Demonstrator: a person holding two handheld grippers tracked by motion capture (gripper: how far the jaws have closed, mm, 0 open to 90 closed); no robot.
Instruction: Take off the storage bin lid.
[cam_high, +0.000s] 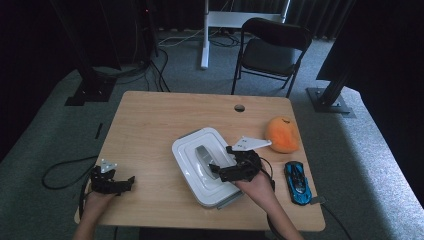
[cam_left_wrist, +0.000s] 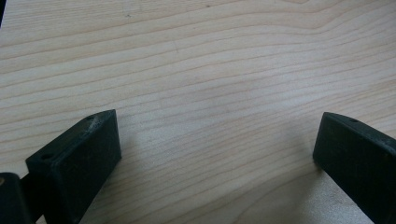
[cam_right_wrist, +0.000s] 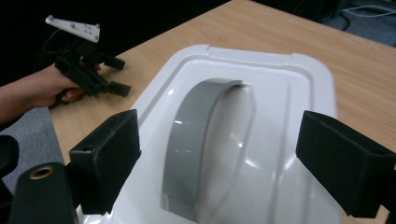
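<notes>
A white lidded container (cam_high: 187, 150) with a grey arched handle (cam_high: 202, 155) lies in the middle of the wooden table (cam_high: 150, 125). My right gripper (cam_high: 221, 158) hovers at the lid's right side, open. In the right gripper view its jaws (cam_right_wrist: 219, 126) stand wide on either side of the handle (cam_right_wrist: 191, 140), above the lid (cam_right_wrist: 289, 79), and touch nothing. My left gripper (cam_high: 127, 185) rests open near the table's front left corner. In the left gripper view its jaws (cam_left_wrist: 217, 123) are spread over bare wood (cam_left_wrist: 210, 56). The left gripper (cam_right_wrist: 120, 75) also appears beyond the lid.
An orange rounded soft object (cam_high: 282, 134) sits at the table's right side, with a blue toy car (cam_high: 298, 182) in front of it near the right edge. A cable hole (cam_high: 239, 108) marks the far edge. A black chair (cam_high: 272, 50) stands behind the table.
</notes>
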